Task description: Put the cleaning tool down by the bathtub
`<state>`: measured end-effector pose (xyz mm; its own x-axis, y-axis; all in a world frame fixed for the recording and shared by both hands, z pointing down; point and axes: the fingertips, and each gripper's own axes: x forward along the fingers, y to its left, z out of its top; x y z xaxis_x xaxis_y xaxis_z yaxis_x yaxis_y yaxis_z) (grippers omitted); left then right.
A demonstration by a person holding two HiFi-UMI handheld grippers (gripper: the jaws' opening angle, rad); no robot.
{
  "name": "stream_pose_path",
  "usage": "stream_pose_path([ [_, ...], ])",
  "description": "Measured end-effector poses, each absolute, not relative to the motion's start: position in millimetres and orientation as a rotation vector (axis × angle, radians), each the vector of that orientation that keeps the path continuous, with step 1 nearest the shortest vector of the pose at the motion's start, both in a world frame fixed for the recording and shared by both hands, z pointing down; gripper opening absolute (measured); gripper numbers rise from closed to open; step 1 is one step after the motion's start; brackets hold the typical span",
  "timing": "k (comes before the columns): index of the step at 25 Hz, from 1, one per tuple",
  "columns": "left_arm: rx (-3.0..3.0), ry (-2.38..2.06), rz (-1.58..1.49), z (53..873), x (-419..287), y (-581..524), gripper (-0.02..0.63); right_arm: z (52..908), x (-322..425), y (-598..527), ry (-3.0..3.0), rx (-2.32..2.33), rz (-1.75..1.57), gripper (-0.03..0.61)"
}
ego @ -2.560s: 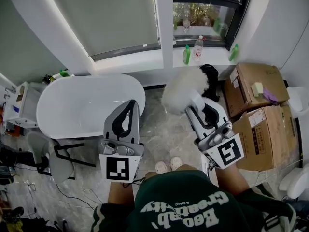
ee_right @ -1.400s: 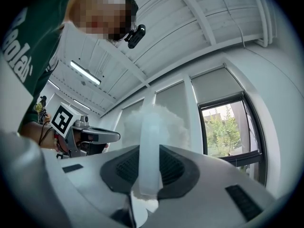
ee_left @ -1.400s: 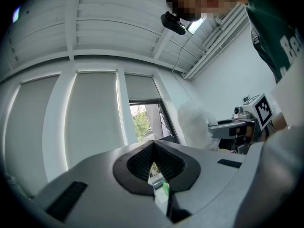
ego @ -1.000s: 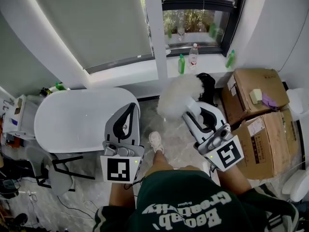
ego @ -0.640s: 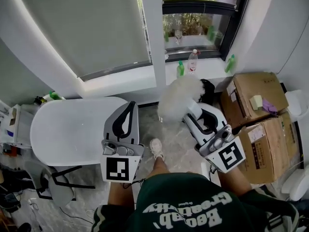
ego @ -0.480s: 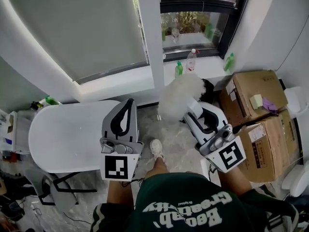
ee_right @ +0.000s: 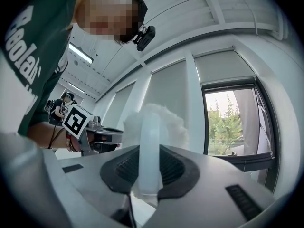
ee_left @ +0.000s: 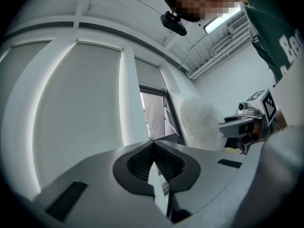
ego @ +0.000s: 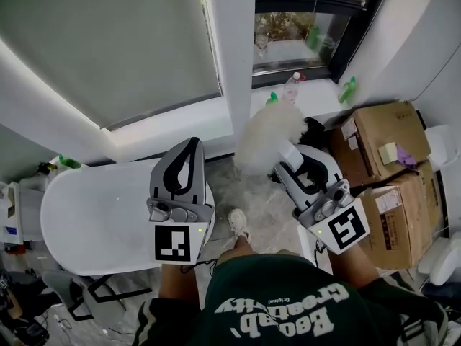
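My right gripper [ego: 288, 154] squeezes the duster [ego: 268, 132]; my left gripper [ego: 192, 143] is closed, empty. Not down yet. The bathtub [ego: 79, 222] is at 9 o'clock.

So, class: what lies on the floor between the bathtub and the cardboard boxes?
Head view: marbled floor and the person's white shoe; the duster in the right gripper hangs above.

bathtub [ego: 94, 215] left of cardboard boxes [ego: 382, 132]

White lettering on green shirt [ego: 281, 301], upside down in head view: roughly "Beolab Greoatly", small "Original" beneath, exact spelling unclear. "Beolab" fragment again in right gripper view. Labels on cardboard boxes [ego: 378, 132] too small to read.
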<state>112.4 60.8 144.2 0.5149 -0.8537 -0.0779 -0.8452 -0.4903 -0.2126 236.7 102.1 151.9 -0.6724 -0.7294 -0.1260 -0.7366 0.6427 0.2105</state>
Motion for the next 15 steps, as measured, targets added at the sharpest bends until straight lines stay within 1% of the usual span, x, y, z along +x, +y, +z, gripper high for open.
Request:
stream_pose_path([
  [15,-2.536,1.443,-0.062,148.8,65.9,-44.2,0.006,156.8,186.6,-0.2,2.856,-1.273,0.439,0.091],
])
